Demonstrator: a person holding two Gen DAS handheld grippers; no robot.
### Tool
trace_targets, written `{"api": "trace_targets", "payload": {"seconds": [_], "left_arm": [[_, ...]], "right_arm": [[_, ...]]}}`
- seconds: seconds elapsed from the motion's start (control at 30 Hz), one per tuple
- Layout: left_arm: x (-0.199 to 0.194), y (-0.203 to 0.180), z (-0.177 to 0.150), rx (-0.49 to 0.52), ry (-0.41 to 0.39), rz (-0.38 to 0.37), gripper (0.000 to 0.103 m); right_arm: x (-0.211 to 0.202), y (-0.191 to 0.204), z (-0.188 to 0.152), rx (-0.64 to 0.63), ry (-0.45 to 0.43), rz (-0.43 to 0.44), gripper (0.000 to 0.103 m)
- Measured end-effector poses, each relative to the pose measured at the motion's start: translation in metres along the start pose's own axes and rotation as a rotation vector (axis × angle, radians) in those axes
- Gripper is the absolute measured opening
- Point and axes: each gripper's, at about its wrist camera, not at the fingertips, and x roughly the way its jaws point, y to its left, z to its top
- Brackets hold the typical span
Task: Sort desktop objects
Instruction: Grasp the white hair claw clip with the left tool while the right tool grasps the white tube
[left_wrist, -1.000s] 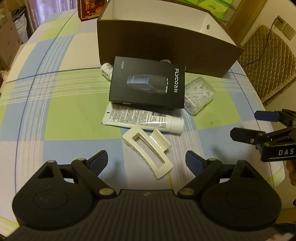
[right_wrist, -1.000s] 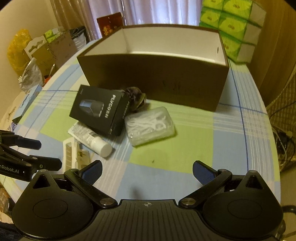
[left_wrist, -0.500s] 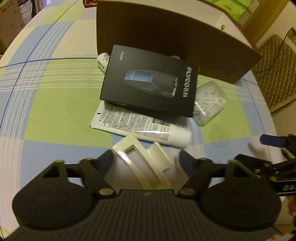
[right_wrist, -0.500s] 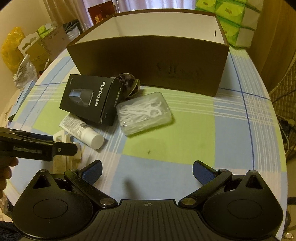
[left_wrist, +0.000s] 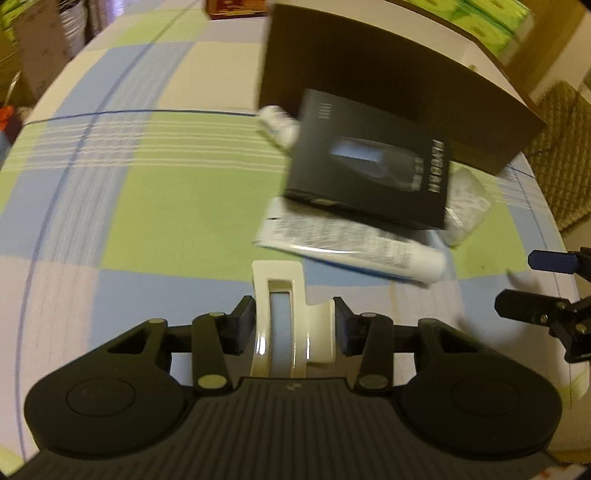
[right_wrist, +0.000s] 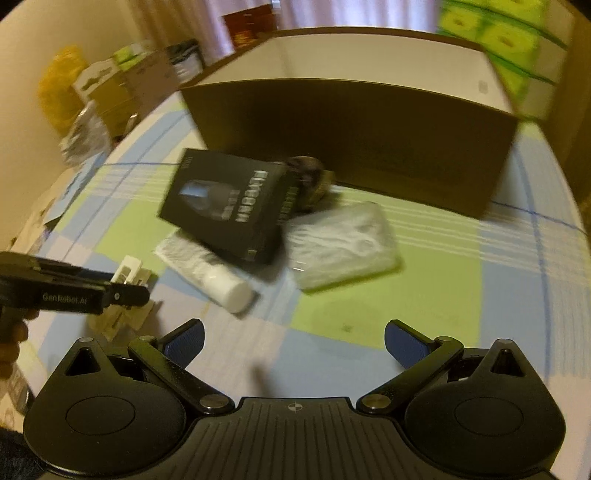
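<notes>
Left gripper, spread around the cream hair clip half a second earlier, had now pinched it between both pads, low over the checked surface. The clip lay just before the white tube and black box. Right gripper hovered spread wide, empty, facing the brown carton.

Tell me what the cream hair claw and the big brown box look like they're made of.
Cream hair claw: apparently hard glossy plastic, judging by the bright streaks of light on its bars. Big brown box: likely matte cardboard, with thin flat walls, a white lining and no shine; blur leaves this uncertain.
</notes>
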Motion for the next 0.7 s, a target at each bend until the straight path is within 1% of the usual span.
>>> {"api": "trace_targets", "payload": {"seconds": [0.1,0.13,0.17,0.2,0.23,0.27,0.33,0.4,0.53,0.6,0.63,0.7], "left_arm": [[-0.006,0.017,-0.003,-0.05,-0.009,0.031,0.039],[-0.008,0.022,-0.004,-0.068,-0.011,0.041,0.039],[-0.01,0.027,-0.005,-0.083,-0.013,0.051,0.039],[-0.013,0.032,-0.005,-0.097,-0.014,0.058,0.039],[-0.015,0.036,-0.005,-0.109,-0.015,0.063,0.039],[-0.017,0.04,-0.007,-0.121,-0.017,0.069,0.039],[-0.02,0.046,-0.009,-0.138,-0.02,0.078,0.039],[-0.021,0.049,-0.011,-0.148,-0.022,0.082,0.039],[-0.024,0.051,-0.014,-0.156,-0.025,0.08,0.039],[-0.025,0.051,-0.015,-0.154,-0.025,0.079,0.039],[-0.025,0.05,-0.016,-0.154,-0.024,0.079,0.039],[-0.026,0.049,-0.016,-0.151,-0.024,0.079,0.039]], "right_arm": [[0.01,0.013,0.005,-0.069,-0.002,0.048,0.101],[0.014,0.019,0.006,-0.09,-0.011,0.052,0.101],[0.018,0.023,0.008,-0.115,-0.015,0.061,0.096],[0.022,0.028,0.01,-0.148,-0.013,0.076,0.083],[0.027,0.033,0.011,-0.183,-0.008,0.088,0.076],[0.033,0.039,0.013,-0.223,-0.006,0.093,0.072],[0.044,0.047,0.014,-0.285,0.008,0.092,0.069],[0.053,0.053,0.016,-0.339,0.014,0.094,0.061],[0.07,0.064,0.018,-0.419,0.026,0.078,0.051],[0.075,0.067,0.018,-0.445,0.034,0.066,0.038],[0.075,0.067,0.017,-0.453,0.038,0.074,0.037],[0.072,0.068,0.014,-0.47,0.05,0.105,0.031]]}}
